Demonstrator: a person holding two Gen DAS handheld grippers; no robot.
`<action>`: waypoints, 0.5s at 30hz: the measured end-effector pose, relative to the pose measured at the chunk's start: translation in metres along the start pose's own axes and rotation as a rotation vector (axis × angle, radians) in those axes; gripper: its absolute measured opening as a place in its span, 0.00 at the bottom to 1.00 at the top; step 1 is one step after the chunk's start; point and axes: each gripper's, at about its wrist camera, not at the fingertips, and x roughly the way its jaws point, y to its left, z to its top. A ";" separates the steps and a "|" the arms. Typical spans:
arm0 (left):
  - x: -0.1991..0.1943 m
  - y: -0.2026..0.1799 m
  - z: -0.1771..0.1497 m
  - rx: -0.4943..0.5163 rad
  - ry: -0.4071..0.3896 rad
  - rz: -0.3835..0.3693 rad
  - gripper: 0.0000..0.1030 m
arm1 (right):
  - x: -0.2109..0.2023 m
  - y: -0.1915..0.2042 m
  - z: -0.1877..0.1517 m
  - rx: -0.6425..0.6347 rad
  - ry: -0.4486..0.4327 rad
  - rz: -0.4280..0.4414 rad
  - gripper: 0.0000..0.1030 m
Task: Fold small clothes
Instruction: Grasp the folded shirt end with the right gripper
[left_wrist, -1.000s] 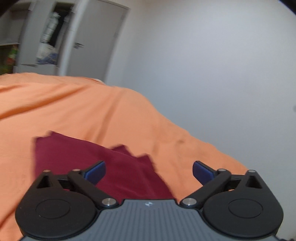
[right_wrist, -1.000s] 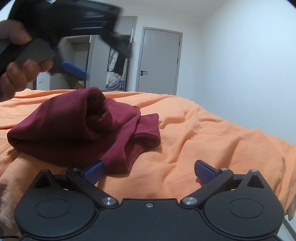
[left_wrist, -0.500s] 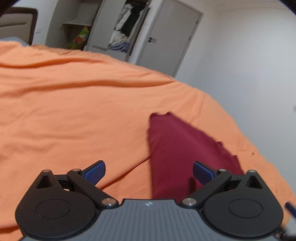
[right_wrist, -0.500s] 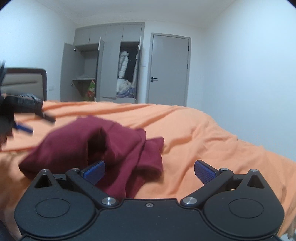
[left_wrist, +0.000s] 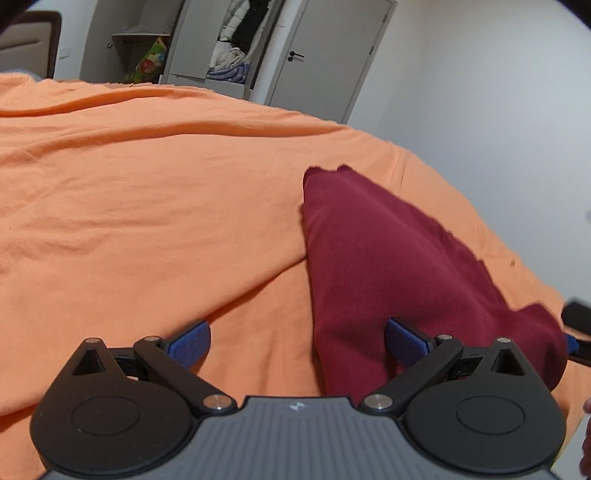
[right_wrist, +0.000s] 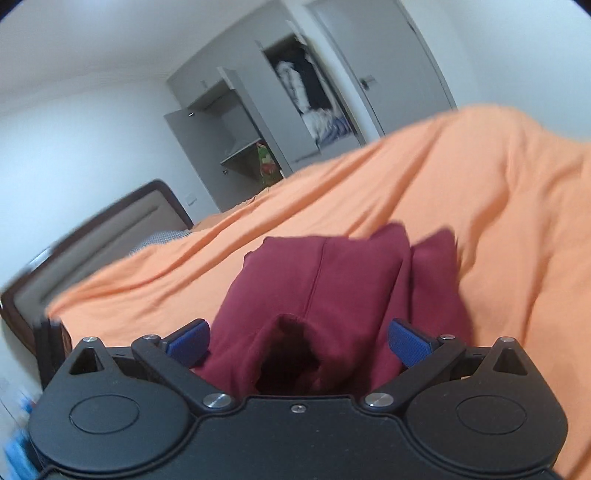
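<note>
A dark red garment (left_wrist: 376, 254) lies folded into a long shape on the orange bedsheet (left_wrist: 147, 184). My left gripper (left_wrist: 297, 338) is open at the garment's near left edge; its right finger is over the cloth, its left finger over bare sheet. In the right wrist view the same garment (right_wrist: 325, 288) sits bunched, with an open cuff or sleeve end facing the camera. My right gripper (right_wrist: 297, 338) is open, its blue pads on either side of that near end. The other gripper's tip (left_wrist: 576, 325) shows at the left wrist view's right edge.
The orange sheet covers the whole bed. A padded headboard (right_wrist: 92, 236) stands at the left in the right wrist view. Beyond the bed are an open grey wardrobe (left_wrist: 207, 48) with clothes and a closed door (left_wrist: 332, 55). White walls surround.
The left gripper swung from the bed's far side to the garment's left edge. The right gripper moved in close and tilted, so the garment's near end now sits between its open fingers.
</note>
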 end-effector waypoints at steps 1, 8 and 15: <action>0.001 -0.001 -0.002 0.012 0.000 0.003 0.99 | 0.002 -0.004 -0.002 0.046 0.009 0.010 0.99; 0.005 0.000 -0.008 0.024 0.000 0.001 0.99 | 0.007 -0.018 -0.014 0.177 0.092 0.070 0.99; 0.005 0.000 -0.008 0.023 0.000 0.001 0.99 | 0.019 -0.019 -0.008 0.214 0.067 0.093 0.99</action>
